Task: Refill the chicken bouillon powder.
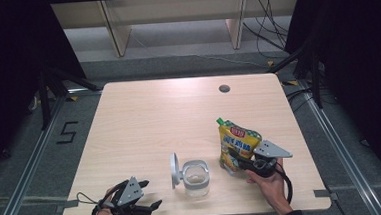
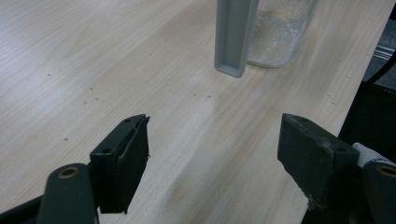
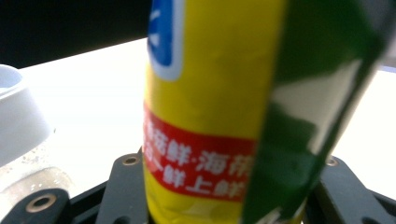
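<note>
Gripping a yellow-and-green foil seasoning pouch (image 1: 237,143) upright, right gripper (image 1: 243,165) stands beside the clear glass jar w/ hinged grey lid (image 1: 195,177) open. Left gripper (image 1: 144,194) idles, jaws apart. Pour likely not begun.

On the table (image 1: 144,115), the jar (image 1: 196,179) stands near the front edge, its lid (image 1: 174,170) upright at its left, the pouch (image 1: 236,142) just right.

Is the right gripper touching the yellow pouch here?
Touching. In the right gripper view the yellow pouch sits between the jaws of the right gripper, pressed on both sides; the high view agrees.
</note>
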The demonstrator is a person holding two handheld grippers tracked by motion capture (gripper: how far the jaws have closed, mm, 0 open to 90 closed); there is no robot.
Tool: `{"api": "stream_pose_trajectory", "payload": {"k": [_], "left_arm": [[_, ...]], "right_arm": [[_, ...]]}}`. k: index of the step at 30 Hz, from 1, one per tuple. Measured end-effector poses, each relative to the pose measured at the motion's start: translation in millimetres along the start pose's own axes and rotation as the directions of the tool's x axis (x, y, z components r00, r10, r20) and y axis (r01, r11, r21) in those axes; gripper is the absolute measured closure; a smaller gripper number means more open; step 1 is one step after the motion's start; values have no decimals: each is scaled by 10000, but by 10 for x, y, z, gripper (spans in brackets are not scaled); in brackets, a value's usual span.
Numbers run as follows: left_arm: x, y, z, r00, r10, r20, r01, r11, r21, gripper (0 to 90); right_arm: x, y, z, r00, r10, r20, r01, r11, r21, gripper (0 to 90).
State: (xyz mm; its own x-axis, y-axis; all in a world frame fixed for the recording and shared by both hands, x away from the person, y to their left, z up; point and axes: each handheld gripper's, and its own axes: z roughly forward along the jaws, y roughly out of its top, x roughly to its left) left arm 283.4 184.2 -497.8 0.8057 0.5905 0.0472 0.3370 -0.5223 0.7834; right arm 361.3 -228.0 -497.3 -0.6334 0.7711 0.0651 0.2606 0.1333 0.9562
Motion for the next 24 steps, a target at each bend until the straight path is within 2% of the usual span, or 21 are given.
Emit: {"api": "stream_pose_trajectory", "payload": {"k": [2,3,4,5,6,8,11,12,13,14,15,16,17,18,20,22,24], "left_arm": [[3,0,-2,10000,-19,28,19,10000,31,244],[3,-1,1,10000,-22,32,22,10000,32,244],[4,-1,1,10000,9,-4,-9,10000,28,244],[3,-1,3,10000,-20,46,20,10000,30,244],[4,-1,0,10000,6,18,-6,10000,25,244],[7,-1,-1,10000,31,11,-31,10000,6,244],[8,-3,0,10000,-39,26,39,10000,-78,244],[9,-4,-1,10000,-63,19,63,10000,-73,244],[14,-3,-3,10000,-66,16,66,10000,-23,244],[15,-3,-2,10000,-68,14,68,10000,-27,244],[10,-4,-1,9999,-129,40,129,9999,-76,244],[14,-5,-4,10000,-76,14,76,10000,-36,244],[11,-9,4,9999,-110,5,110,9999,-129,244],[14,-9,5,10000,-93,-24,93,9999,-104,243],[17,-3,-7,10000,-90,3,90,10000,-12,243],[17,-2,-19,9999,-91,-61,91,9999,-55,242],[6,-10,0,9994,-357,-31,356,9987,-361,242]], "right_arm": [[-41,15,-33,9993,-361,-34,361,9993,31,534],[-12,10,-53,9999,-99,122,98,9999,25,534],[-41,21,-85,9992,-367,149,366,9993,89,535],[-24,23,-111,9996,-179,227,176,9998,126,536],[-59,38,-146,9988,-465,146,462,9987,204,536],[-38,44,-192,9993,-164,338,162,9999,48,537],[-24,106,-277,9975,-607,372,611,9981,-118,537],[3,126,-306,9966,-687,464,689,9976,-37,537],[48,150,-322,9971,-640,412,648,9977,-204,537],[72,186,-352,9907,-1240,559,1252,9920,-182,538],[63,207,-355,9802,-1861,684,1877,9820,-188,537],[117,228,-366,9779,-1991,630,2010,9793,-241,537],[160,236,-383,9728,-2233,612,2237,9746,-1,537],[200,233,-379,9763,-2117,460,2123,9771,-99,537],[269,226,-379,9801,-1965,288,1962,9805,127,538],[333,234,-376,9720,-2350,14,2349,9718,224,539],[395,242,-375,9699,-2435,24,2434,9697,196,538]]}}
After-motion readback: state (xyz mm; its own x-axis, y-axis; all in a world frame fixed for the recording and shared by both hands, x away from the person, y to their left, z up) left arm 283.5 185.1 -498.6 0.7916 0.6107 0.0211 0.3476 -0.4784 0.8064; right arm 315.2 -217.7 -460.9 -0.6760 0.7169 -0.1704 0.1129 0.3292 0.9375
